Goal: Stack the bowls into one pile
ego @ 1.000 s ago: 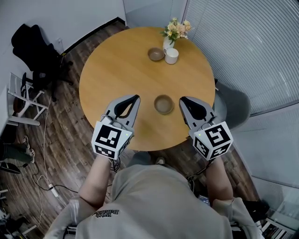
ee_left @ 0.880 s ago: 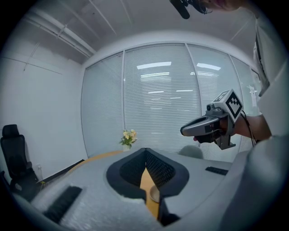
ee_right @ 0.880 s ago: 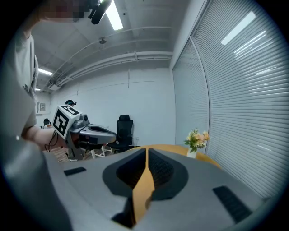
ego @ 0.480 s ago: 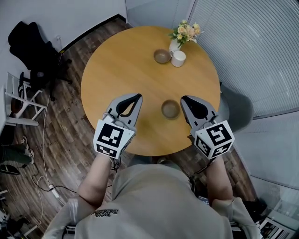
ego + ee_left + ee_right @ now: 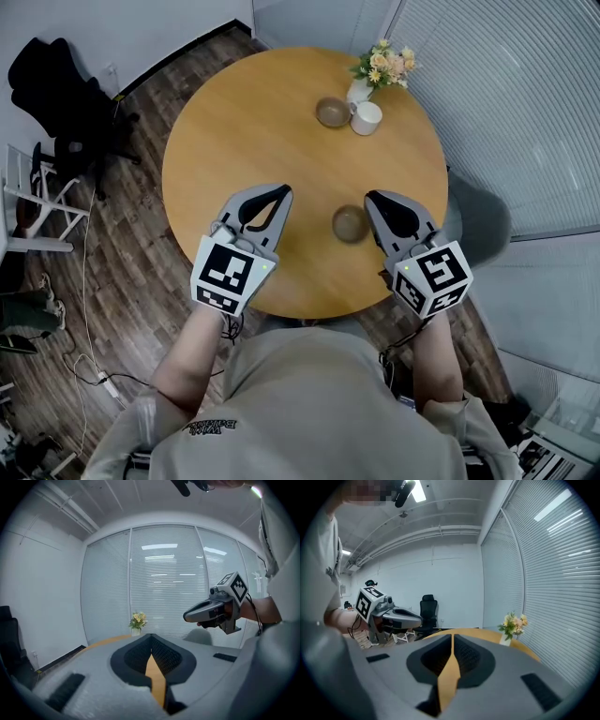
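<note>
Between the left gripper [image 5: 278,192] and right gripper [image 5: 372,199], both pinched closed on nothing, sits the near bowl [image 5: 350,223], just beside the right one's tip. Well ahead, the far bowl [image 5: 332,112] is by the mug [image 5: 367,117]. Looks like pre-grab: right jaws need opening for the rim.

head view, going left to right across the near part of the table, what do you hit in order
left gripper → brown bowl → right gripper
</note>
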`<move>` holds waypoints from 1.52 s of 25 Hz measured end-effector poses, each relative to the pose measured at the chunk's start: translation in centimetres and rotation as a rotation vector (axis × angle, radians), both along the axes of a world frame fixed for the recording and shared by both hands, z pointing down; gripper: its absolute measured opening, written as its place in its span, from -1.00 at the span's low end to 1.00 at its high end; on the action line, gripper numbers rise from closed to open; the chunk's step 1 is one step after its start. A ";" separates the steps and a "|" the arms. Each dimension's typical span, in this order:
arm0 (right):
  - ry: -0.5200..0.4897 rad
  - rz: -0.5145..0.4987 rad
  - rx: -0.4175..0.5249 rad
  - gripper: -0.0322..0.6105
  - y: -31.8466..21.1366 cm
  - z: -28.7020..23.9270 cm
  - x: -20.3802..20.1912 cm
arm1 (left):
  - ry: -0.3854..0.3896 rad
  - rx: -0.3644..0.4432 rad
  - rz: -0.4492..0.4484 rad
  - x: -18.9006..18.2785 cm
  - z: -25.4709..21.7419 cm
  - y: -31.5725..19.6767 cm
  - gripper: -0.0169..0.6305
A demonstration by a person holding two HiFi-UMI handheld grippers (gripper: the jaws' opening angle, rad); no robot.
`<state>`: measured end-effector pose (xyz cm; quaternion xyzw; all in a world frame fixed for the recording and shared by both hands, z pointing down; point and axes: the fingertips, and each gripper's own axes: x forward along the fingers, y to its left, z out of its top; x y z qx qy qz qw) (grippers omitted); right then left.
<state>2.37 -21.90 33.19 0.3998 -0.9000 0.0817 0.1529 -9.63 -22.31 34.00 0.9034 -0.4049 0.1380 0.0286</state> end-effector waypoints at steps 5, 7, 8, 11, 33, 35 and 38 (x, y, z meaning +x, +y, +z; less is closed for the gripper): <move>0.033 0.019 0.001 -0.79 -1.2 0.8 1.0 | -0.002 -0.012 -0.005 0.2 0.4 -0.9 -0.89; 0.033 0.022 0.001 -0.79 -1.4 1.0 1.3 | -0.006 -0.016 -0.006 0.4 0.5 -0.9 -0.89; 0.031 0.023 -0.002 -0.79 -1.4 1.1 1.5 | -0.007 -0.020 -0.009 0.5 0.6 -0.9 -0.89; 0.032 0.019 -0.012 -0.79 -1.8 1.5 2.3 | -0.012 -0.034 -0.022 1.0 1.0 -0.9 -0.89; 0.111 -0.077 0.075 -0.79 -8.3 0.9 5.1 | -0.013 0.005 -0.067 4.3 0.2 -4.8 -0.89; 0.110 -0.111 0.094 -0.79 -8.8 -0.1 4.4 | -0.012 0.019 -0.064 4.4 -0.4 -5.3 -0.89; 0.120 -0.139 0.123 -0.79 -9.8 -1.2 3.6 | -0.007 0.035 -0.061 4.3 -1.0 -6.1 -0.89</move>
